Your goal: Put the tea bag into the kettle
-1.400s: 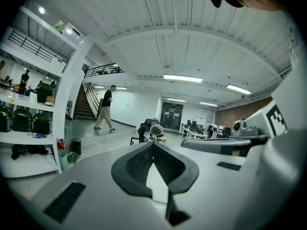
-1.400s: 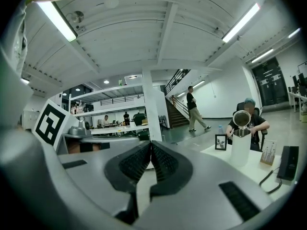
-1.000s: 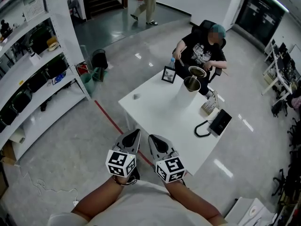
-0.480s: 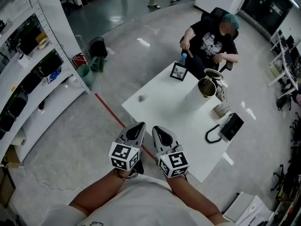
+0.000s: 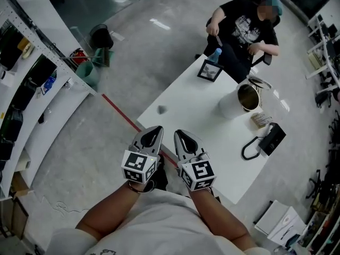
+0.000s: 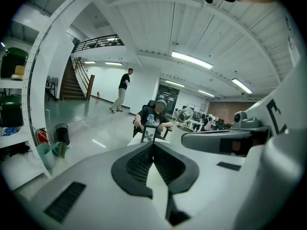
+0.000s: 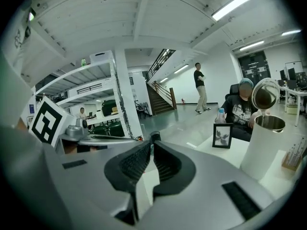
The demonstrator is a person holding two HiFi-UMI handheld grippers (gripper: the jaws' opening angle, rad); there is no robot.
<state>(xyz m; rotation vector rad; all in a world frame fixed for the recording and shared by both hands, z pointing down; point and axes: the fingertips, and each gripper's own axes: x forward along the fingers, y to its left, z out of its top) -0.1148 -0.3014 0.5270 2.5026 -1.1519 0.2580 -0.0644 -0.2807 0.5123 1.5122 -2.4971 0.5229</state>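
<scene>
Table point(image 5: 196, 126): white, standing on a glossy grey floor point(image 5: 133, 52).
Far corner: a black picture frame point(image 5: 210, 70) stands upright, with a blue-capped bottle point(image 5: 214, 54) just beside it.
Right side: a white kettle point(image 5: 234, 104), lid tipped open.
Near the kettle: a small tan box point(image 5: 261, 119), then a black device point(image 5: 273, 138) with a looped cable point(image 5: 248, 152).
Left part: a small grey item point(image 5: 161, 109) lies alone (too small to identify).

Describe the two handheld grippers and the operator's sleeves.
Left gripper and right gripper match: silver-grey tapered shells, black ribbed pads, each with a white cube bearing black square markers. No cables visible. The operator wears a white short-sleeved shirt; forearms are uncovered.
</scene>
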